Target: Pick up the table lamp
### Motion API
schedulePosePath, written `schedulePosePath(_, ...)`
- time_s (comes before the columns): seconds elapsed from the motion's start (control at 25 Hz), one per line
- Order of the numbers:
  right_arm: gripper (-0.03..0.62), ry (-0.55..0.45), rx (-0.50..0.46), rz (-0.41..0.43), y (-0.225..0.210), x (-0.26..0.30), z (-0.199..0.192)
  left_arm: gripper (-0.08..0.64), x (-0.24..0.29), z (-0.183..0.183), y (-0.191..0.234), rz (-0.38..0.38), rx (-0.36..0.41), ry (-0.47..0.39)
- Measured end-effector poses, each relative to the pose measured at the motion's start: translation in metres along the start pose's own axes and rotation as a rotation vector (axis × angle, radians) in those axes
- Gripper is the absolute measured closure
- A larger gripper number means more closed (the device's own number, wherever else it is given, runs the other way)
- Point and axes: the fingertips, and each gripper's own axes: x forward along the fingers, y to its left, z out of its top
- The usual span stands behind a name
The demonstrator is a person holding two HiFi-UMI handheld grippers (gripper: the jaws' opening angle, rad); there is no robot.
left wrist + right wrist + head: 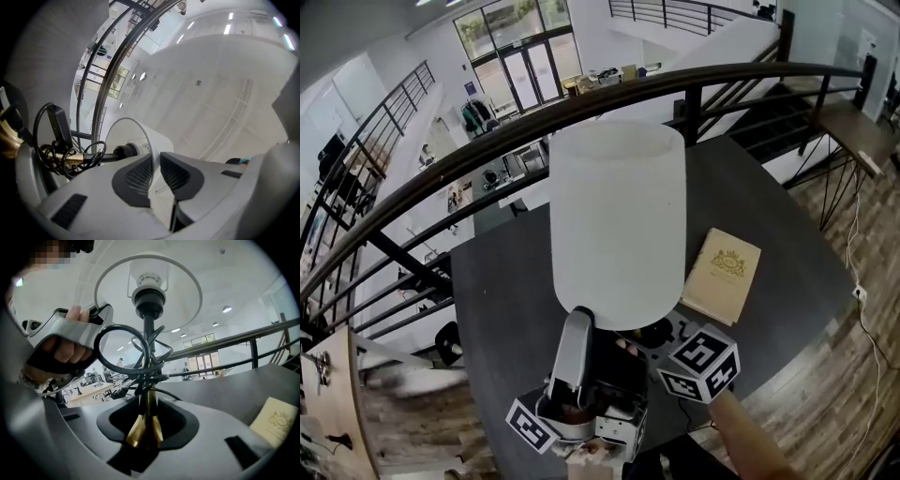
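The table lamp hangs above the dark table (787, 216), its white shade (617, 220) filling the middle of the head view. My left gripper (577, 323) reaches up from below and is shut on the shade's lower rim (161, 140), a thin white edge pinched between the pads (136, 176). My right gripper (145, 432) is shut on the lamp's brass stem (146, 413); in the head view only its marker cube (703, 361) shows beside the shade. A black cable (126, 352) is coiled round the stem under the bulb socket (148, 294). The lamp's foot is hidden.
A cream book (724, 275) lies on the table right of the lamp, also seen as the book (276, 420) at the lower right. A dark curved railing (487, 141) runs behind the table, with a drop to a lower floor beyond. Wooden floor lies to the right.
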Motion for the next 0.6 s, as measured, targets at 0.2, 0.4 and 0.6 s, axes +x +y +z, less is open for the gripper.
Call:
schedulePosePath(0.2, 0.451, -0.011, -0.023, -0.002, 0.014, -0.015, 0.016, 0.495, 0.004, -0.006, -0.023, -0.026, -0.006, -0.013)
schedulePosePath(0.4, 0.453, -0.032, -0.031, -0.001, 0.024, -0.029, 0.030, 0.497, 0.011, -0.017, -0.042, -0.041, 0.003, -0.005)
schedulePosePath(0.6, 0.453, -0.052, -0.034, 0.008, 0.030, -0.036, 0.042, 0.499, 0.017, -0.023, -0.056, -0.062, 0.017, 0.008)
